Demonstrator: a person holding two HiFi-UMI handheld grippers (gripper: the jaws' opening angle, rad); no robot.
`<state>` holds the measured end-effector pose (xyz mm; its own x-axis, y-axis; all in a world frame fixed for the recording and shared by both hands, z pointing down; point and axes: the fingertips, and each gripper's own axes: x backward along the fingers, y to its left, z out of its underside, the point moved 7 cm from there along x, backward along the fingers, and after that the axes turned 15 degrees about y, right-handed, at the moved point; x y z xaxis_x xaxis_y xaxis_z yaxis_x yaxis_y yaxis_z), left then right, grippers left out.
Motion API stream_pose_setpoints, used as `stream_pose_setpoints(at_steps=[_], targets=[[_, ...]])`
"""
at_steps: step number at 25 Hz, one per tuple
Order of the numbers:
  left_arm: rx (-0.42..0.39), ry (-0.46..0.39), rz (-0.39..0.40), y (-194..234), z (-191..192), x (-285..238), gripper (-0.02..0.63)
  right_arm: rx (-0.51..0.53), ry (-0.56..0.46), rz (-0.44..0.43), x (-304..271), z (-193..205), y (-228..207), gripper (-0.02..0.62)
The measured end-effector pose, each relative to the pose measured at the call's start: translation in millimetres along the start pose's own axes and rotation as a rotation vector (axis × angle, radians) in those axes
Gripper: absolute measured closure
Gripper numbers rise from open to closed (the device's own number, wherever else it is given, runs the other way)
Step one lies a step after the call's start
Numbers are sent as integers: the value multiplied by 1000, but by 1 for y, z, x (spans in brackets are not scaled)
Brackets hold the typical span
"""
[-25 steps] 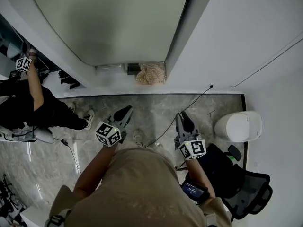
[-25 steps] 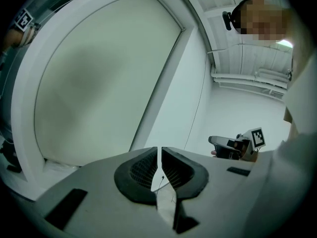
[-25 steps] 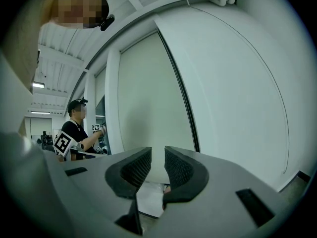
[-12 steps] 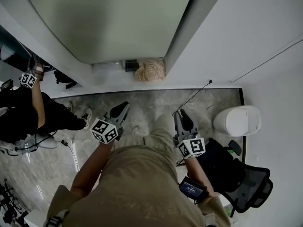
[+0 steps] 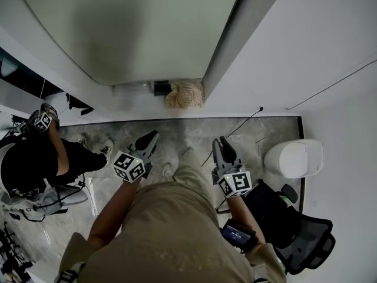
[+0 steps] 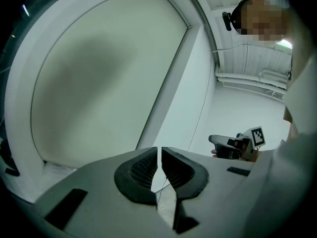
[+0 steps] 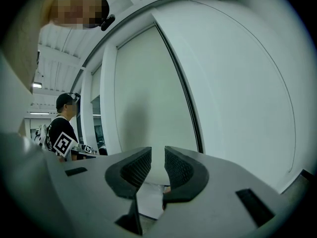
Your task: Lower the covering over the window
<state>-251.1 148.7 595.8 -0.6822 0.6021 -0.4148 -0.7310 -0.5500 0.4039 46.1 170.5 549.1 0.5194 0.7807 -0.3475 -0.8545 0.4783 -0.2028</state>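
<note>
Head view: left gripper (image 5: 153, 136), jaws nearly together on nothing, and right gripper (image 5: 220, 142), jaws slightly apart and empty, both point at the blind (image 5: 135, 28). It hangs ahead and above, its bottom edge near the sill (image 5: 131, 90), with the left gripper seemingly nearer.

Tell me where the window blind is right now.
Head view, top centre: the pale blind hangs straight ahead, bounded on its right by a white frame post, with a tan bundle below its lower right corner.
</note>
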Motion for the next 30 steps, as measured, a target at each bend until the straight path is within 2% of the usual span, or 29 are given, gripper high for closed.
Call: stream_pose_setpoints(at_steps=[4, 8, 16, 30], targets=[[18, -7, -16, 5, -22, -22, 566, 8, -17, -34, -24, -26, -20, 523], [-14, -5, -8, 4, -52, -55, 566, 30, -22, -72, -48, -49, -41, 523], [-13, -36, -19, -6, -94, -103, 566, 51, -24, -122, -73, -86, -89, 523], [8, -39, -65, 6, -118, -153, 566, 75, -45, -154, -93, -112, -142, 523]])
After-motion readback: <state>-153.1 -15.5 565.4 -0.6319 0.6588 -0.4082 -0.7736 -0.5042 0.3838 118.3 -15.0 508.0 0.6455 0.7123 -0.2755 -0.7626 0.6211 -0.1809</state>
